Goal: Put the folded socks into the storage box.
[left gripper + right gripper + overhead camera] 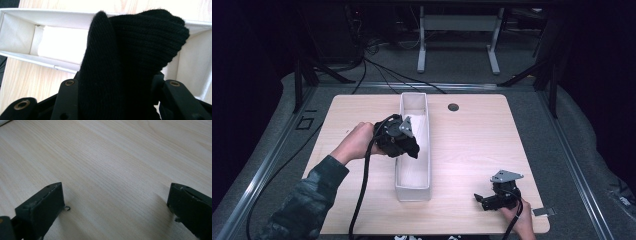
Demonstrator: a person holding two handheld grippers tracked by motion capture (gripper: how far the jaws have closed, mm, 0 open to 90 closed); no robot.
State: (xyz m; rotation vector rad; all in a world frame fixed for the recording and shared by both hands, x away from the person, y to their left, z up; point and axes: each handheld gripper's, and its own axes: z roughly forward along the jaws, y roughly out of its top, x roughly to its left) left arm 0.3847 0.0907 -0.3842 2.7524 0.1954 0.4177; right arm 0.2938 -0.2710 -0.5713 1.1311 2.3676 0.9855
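While the left gripper (404, 145) pinches the black knit (130, 62) over the white box (413, 187) (release pending), the right gripper (489, 199) rests spread at five o'clock.

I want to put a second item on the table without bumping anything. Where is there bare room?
Widest free patch: the table between the white box and the right gripper, up to the dark round hole. The far left corner beside the box is bare too. Crowded: the box's middle, where the left gripper holds a black knit cloth.
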